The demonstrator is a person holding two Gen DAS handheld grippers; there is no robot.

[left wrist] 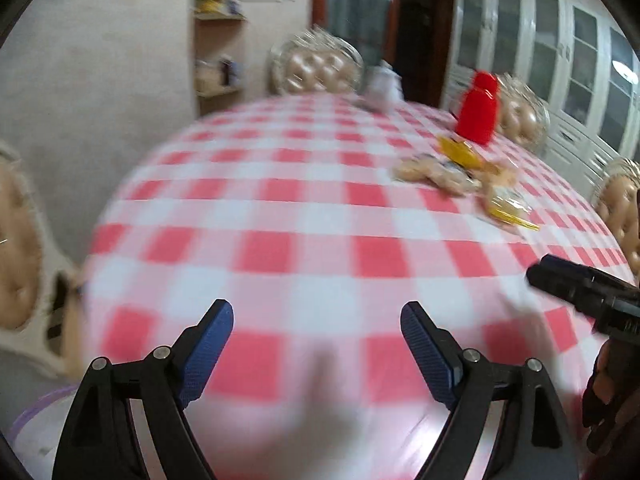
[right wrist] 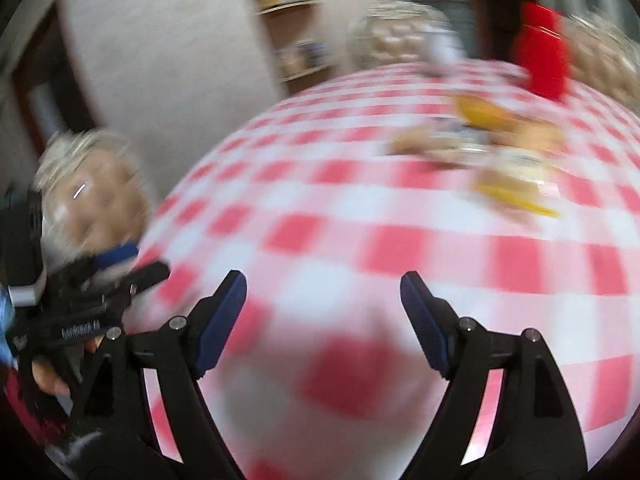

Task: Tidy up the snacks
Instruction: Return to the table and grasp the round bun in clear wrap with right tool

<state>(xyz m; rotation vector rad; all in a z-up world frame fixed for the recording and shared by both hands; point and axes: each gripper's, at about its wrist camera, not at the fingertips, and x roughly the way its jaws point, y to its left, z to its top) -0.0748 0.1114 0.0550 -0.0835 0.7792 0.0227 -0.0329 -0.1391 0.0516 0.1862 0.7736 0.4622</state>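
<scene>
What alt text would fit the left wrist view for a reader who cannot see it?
Blurred by motion, the open, empty left gripper hovers over a red-and-white checked tablecloth. A heap of snack packets lies far right beside a red container, with the right gripper entering at the right edge.

Home dining room, checked tablecloth point(left wrist: 280, 208), tufted chairs point(left wrist: 316, 68), glass-fronted white cabinets point(left wrist: 552, 48), wall shelves point(left wrist: 218, 20)
</scene>
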